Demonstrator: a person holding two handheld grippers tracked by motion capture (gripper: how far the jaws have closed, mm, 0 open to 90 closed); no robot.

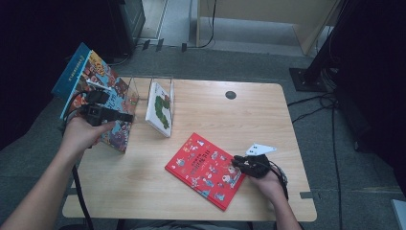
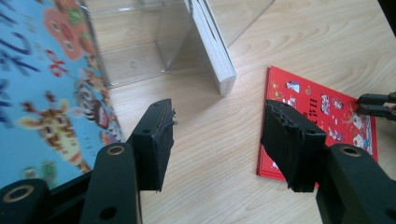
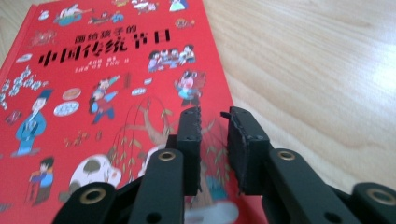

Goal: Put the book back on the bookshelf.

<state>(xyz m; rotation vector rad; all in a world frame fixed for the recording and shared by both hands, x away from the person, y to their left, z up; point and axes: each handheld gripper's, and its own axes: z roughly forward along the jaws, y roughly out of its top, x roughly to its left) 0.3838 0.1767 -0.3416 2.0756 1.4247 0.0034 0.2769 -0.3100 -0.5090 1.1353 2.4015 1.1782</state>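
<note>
A red picture book (image 1: 203, 167) lies flat on the front right part of the wooden table (image 1: 230, 120). My right gripper (image 1: 235, 160) hovers over its right edge. In the right gripper view the jaws of that gripper (image 3: 212, 114) stand almost shut, with a narrow gap and nothing between them, just above the red cover (image 3: 93, 84). My left gripper (image 1: 127, 116) is open beside a big blue picture book (image 1: 98, 76) that leans at the table's left edge. In the left gripper view its jaws (image 2: 217, 116) are wide apart over bare wood, with the blue book (image 2: 42, 84) to their left.
A clear plastic book stand (image 1: 139, 86) stands at the back left, and a white book with a green figure (image 1: 161, 108) leans in it. A round cable hole (image 1: 231, 95) sits near the far edge. Dark equipment and cables lie on the floor around the table.
</note>
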